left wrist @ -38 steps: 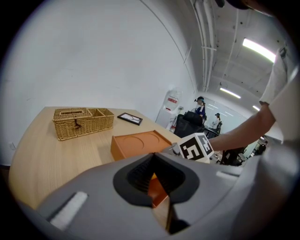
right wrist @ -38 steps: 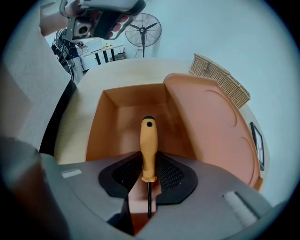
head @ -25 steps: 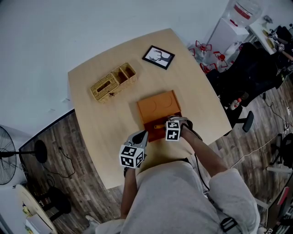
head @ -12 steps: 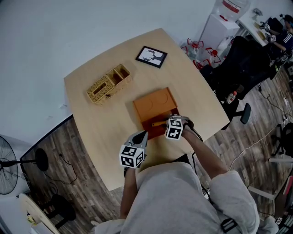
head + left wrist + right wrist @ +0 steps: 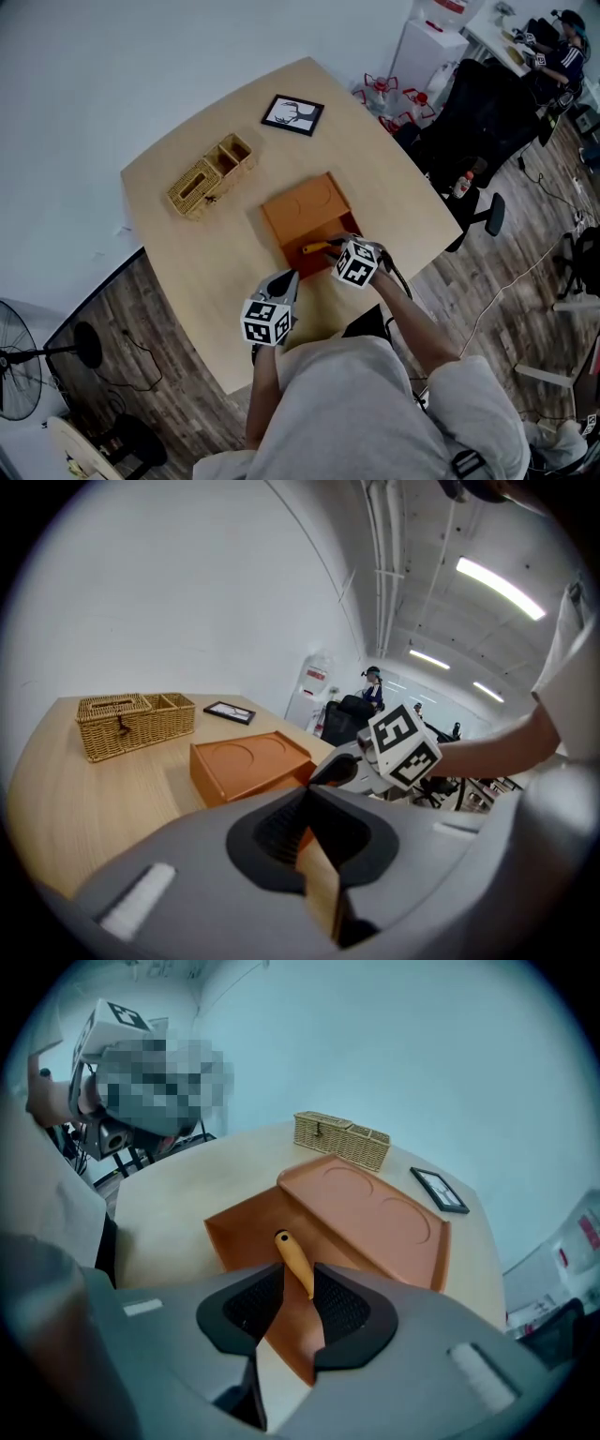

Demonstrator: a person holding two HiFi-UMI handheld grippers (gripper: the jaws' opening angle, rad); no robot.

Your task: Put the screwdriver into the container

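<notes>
Since a second earlier, the screwdriver (image 5: 294, 1260), pinched in the right gripper's (image 5: 300, 1299) jaws, showed more handle over the orange container's (image 5: 375, 1208) open tray at frame centre, so release seemed near; the left gripper's (image 5: 309, 803) jaws stayed pressed together, empty.

So over the last second my right claw (image 5: 337, 250) slid a bit to the right, out toward the near right corner of the orange container (image 5: 298, 208). Its marker cube (image 5: 356, 265) tipped over more too. More of the screwdriver (image 5: 316, 247) handle pokes out past the claw than before. My head also moved, so the whole tabletop (image 5: 187, 253) drifted up and left in the head view, and more floor (image 5: 525, 309) shows on the right.
</notes>
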